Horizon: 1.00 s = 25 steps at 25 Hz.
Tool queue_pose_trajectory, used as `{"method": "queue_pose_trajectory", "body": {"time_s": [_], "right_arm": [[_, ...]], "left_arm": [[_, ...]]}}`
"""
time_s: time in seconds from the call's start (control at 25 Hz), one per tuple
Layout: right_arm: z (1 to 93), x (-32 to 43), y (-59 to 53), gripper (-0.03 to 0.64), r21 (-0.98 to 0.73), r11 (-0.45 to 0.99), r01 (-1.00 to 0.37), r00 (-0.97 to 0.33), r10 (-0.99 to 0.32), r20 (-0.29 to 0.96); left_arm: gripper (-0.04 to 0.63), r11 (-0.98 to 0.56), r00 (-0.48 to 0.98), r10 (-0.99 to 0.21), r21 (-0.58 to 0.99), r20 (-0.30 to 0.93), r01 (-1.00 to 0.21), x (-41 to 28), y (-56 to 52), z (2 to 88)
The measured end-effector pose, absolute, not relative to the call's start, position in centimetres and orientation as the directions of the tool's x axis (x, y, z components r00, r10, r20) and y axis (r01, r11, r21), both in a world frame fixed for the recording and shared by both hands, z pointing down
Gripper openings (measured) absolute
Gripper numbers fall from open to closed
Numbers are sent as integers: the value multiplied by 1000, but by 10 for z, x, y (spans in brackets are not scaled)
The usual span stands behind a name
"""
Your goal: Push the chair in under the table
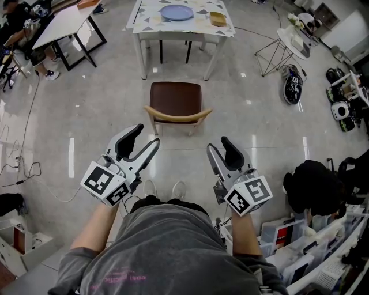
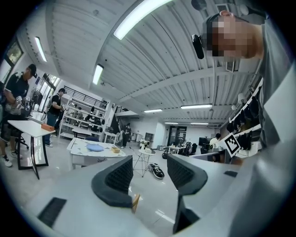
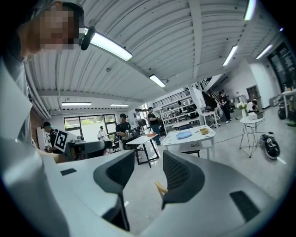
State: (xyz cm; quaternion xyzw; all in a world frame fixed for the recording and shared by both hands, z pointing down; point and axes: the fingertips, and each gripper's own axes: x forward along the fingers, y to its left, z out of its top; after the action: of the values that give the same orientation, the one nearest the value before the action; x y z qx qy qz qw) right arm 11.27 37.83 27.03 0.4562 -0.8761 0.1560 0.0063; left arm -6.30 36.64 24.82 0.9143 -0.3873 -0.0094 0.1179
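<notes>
Closest in, the person is standing with a gripper in each hand, both held out roughly level ahead of the body. The left gripper [image 1: 143, 137] is showing its fingers [image 2: 120, 177] spread apart with only floor and the far room between them, so it is holding nothing. The right gripper [image 1: 219, 145] is doing the same: its fingers [image 3: 178, 174] are standing apart and gripping nothing. In each gripper view a small sliver of pale wood is peeking out beside one finger. It is most likely an end of the chair's backrest lying beyond, not something being pinched.

Just past the fingertips, the chair [image 1: 176, 99] is sitting out on the open floor. Its curved wooden backrest [image 1: 177, 117] is facing the person and its brown seat is pointing toward the bench. The grippers are hovering near that backrest, one toward each end, but in the head view they are looking apart from it, not touching.

Farther on, the bench [image 1: 147, 23] is standing with a blue plate [image 1: 176, 12] and a small wooden tray [image 1: 218, 18] on its patterned top. A strip of bare floor is showing between the seat's front edge and the bench legs, so no part of the chair is sitting under the bench.

As a judgement, the task is looking barely begun. The grippers are lined up behind the backrest, while making contact with it and pushing the chair all the way in are both remaining.
</notes>
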Motion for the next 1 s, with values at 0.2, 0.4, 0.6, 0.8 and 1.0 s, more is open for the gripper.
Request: {"method": "queue_pose_trajectory", "body": {"time_s": [0.2, 0.4, 0.6, 0.8, 1.0], "right_arm": [[274, 134, 376, 175, -271, 546, -792, -596, -789, 150], [279, 154, 369, 175, -285, 555, -781, -608, -782, 142], [287, 173, 364, 175, -303, 559, -772, -617, -774, 144], [295, 181, 354, 175, -329, 555, -764, -622, -770, 145], [299, 183, 340, 175, -341, 554, -759, -626, -766, 149]], "left_arm": [[227, -657, 684, -726, 219, 76, -722, -42, 366, 249], [227, -643, 670, -738, 213, 85, -735, -21, 365, 254], [227, -633, 660, -744, 208, 102, -746, -3, 363, 259], [227, -620, 648, -753, 205, 114, -757, 1, 355, 263], [227, -613, 643, -757, 212, 117, -761, 3, 342, 266]]}}
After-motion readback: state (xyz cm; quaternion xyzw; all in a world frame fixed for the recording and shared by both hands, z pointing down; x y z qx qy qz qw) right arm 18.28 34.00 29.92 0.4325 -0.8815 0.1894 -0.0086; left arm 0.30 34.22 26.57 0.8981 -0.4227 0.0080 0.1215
